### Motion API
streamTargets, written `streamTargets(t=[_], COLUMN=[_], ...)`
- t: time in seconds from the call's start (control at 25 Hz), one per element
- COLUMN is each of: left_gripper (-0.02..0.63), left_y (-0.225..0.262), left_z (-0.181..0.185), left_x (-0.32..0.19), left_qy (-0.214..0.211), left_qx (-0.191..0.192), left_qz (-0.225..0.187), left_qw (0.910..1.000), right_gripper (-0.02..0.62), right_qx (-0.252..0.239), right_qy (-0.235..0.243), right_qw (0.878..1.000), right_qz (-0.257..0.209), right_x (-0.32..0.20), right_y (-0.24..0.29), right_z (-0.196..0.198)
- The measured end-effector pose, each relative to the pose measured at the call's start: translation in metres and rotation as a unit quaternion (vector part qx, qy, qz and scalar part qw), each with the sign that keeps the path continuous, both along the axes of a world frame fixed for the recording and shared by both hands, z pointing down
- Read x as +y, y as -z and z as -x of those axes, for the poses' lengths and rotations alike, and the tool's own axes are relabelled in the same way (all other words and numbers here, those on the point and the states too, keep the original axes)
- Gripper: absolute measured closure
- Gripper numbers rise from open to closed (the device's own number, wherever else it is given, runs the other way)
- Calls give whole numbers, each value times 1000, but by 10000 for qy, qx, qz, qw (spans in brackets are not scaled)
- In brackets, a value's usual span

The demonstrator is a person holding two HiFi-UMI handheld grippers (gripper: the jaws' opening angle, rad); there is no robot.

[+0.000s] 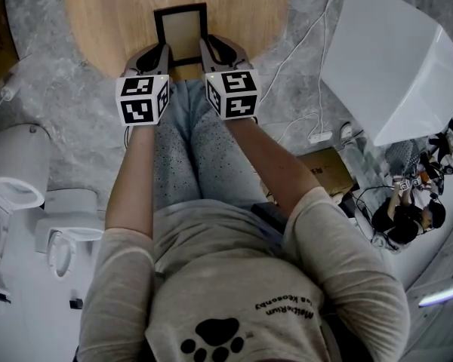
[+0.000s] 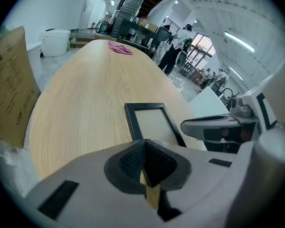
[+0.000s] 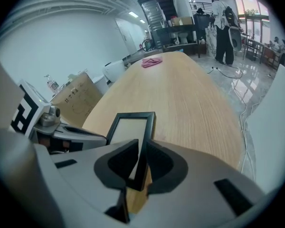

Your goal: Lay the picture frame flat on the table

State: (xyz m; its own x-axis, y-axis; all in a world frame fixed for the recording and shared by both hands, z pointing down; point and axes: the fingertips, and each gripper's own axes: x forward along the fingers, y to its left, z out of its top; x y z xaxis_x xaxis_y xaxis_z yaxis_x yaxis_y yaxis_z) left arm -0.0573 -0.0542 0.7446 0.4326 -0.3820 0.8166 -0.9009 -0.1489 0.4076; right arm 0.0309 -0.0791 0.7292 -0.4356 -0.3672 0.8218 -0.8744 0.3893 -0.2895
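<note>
The frame point(image 1: 181, 36) sits at the table's point(image 1: 98, 21) near edge, its right rail pinched in the right gripper's point(image 3: 140, 158) narrowed jaws. The left gripper point(image 2: 145, 158) is closed tight on nothing visible. Held by one rail, the frame may twist, slip and slap down, or slide off that edge.
</note>
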Motion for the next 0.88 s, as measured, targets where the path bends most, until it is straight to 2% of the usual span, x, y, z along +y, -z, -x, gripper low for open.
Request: streamTargets(t=[0.24,0.4,0.64,0.88], left_gripper=[597,597,597,597], left_y=[-4,-3,19,49], left_z=[0,4,6,7], left_x=[1,0,-7,-8], left_qy=[23,204,312,412], left_qx=[-72,-50,-6,31], left_qz=[90,169,-16,-164], left_qw=[9999,9996,9995,9990], right_gripper=[561,581,584,584], right_qx=[-12,-26,-4,76], right_qy=[-14,-15,51,-214], right_qw=[10000,10000,10000,9997], right_qz=[-97,-57,-22,122], right_x=[-2,0,4,6], right_y=[18,29,45,61], right_z=[-1,1,1,-5])
